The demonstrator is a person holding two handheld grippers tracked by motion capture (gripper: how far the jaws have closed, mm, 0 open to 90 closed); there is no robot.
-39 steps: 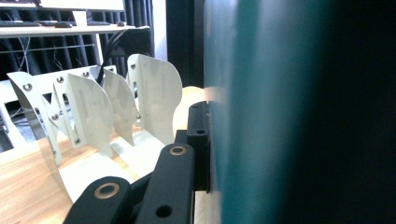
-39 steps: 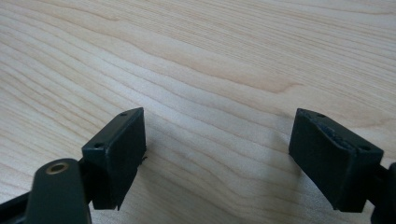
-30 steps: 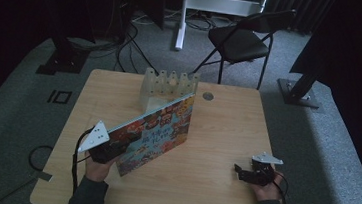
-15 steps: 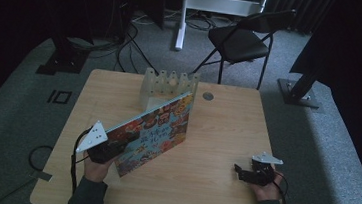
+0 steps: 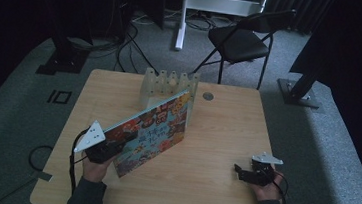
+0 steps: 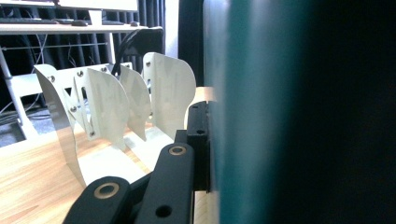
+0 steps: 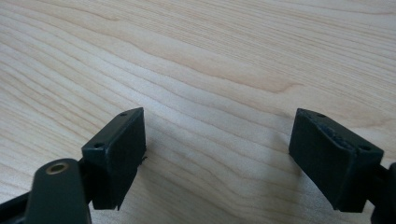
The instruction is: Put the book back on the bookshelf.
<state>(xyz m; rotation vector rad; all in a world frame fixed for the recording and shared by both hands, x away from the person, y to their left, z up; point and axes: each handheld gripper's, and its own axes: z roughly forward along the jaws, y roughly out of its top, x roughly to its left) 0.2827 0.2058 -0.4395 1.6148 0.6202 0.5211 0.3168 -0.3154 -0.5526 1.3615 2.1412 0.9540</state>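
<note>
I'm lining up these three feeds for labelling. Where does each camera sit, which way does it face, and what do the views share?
High view: fixed above the person's side, looking forward and down on the wooden table; both forearms, left gripper, right gripper.
Left gripper view: rides the left gripper, looking along a jaw pressed to the picture book toward the white divider rack.
Right gripper view: rides the right gripper, looking down at bare tabletop between spread jaws.
Shared: high and left gripper views both show book and rack.

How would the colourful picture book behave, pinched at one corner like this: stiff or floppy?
The colourful picture book, held by the left gripper, looks flat without sagging, so probably stiff-covered. Gripped far from its middle, it may twist. The white slotted rack beside it looks light, so could shift if bumped.
</note>
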